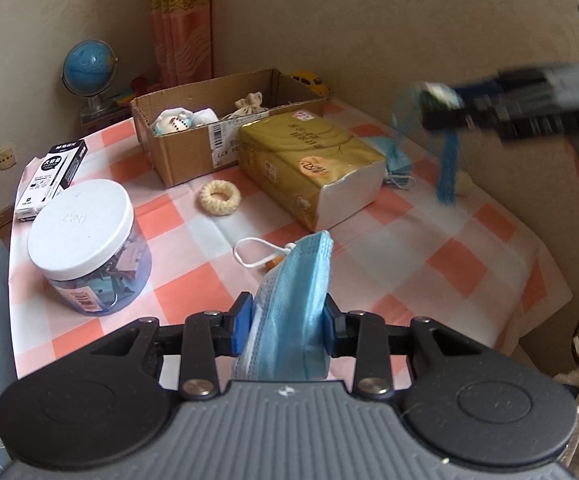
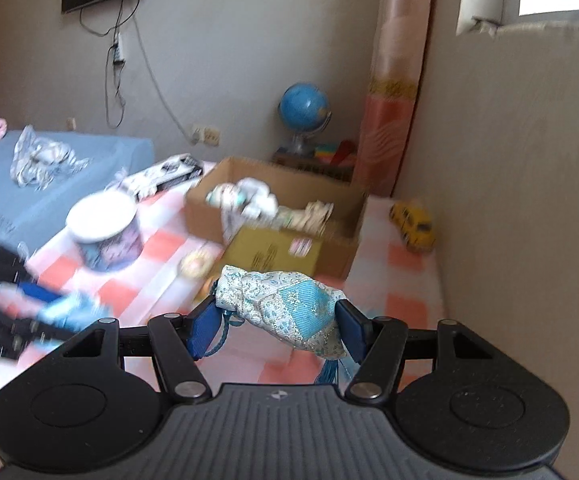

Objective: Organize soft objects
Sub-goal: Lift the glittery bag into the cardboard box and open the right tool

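My left gripper [image 1: 289,314] is shut on a folded light-blue face mask [image 1: 303,272], whose white ear loop [image 1: 249,254] hangs out ahead over the checked tablecloth [image 1: 429,236]. My right gripper [image 2: 277,316] is shut on a blue and white brocade pouch [image 2: 289,304], its tassel dangling below. In the left wrist view the right gripper [image 1: 445,110] is blurred at the upper right, the blue tassel [image 1: 447,172] hanging from it above the table. An open cardboard box [image 1: 193,148] at the back holds a small cloth bag [image 1: 249,104] and other soft items.
A gold tissue pack [image 1: 309,164] lies in front of the box, with a cream crochet ring [image 1: 220,197] beside it and more blue masks [image 1: 397,158] behind. A white-lidded jar [image 1: 85,240], a pen box [image 1: 49,176], a globe [image 1: 89,68] and a yellow toy car [image 2: 413,222] stand around.
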`<state>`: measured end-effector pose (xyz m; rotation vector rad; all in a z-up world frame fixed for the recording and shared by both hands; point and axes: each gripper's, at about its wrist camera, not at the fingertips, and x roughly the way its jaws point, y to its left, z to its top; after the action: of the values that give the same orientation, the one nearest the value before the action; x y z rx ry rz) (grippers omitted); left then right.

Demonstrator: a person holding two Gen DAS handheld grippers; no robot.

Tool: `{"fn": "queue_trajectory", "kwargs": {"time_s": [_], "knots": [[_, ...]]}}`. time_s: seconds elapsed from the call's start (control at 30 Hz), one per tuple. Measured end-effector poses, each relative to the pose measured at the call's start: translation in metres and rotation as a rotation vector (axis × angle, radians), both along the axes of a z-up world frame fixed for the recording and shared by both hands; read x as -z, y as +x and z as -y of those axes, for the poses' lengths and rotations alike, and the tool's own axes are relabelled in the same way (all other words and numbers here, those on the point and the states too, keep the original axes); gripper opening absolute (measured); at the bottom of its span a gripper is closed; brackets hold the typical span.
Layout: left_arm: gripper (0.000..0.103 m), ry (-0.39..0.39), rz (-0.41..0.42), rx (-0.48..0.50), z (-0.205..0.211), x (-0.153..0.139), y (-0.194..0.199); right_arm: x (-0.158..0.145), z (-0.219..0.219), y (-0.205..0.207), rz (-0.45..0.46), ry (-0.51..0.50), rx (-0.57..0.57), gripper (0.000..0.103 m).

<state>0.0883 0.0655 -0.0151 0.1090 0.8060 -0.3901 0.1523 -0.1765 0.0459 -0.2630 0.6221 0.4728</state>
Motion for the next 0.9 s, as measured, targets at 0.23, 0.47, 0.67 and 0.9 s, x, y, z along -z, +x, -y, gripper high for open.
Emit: {"fn": "queue_trajectory", "kwargs": {"time_s": [0.23,0.47,0.67,0.9], "knots": [[0.034,-0.017,0.011,0.006,-0.001,0.002,0.001,-0.041,-0.014,0.05,0.041,0.026,-0.018,0.067],[0.034,-0.039,0.009,-0.011,-0.009,0.006,0.007,-0.06,-0.042,0.121,0.016,0.036,-0.041,0.067],[0.034,-0.052,-0.003,-0.037,-0.019,0.01,0.016,-0.056,-0.064,0.175,-0.029,0.05,-0.028,0.068],[0.034,-0.059,-0.017,-0.057,-0.029,0.016,0.025,-0.027,-0.079,0.219,-0.089,0.025,0.014,0.07]]}}
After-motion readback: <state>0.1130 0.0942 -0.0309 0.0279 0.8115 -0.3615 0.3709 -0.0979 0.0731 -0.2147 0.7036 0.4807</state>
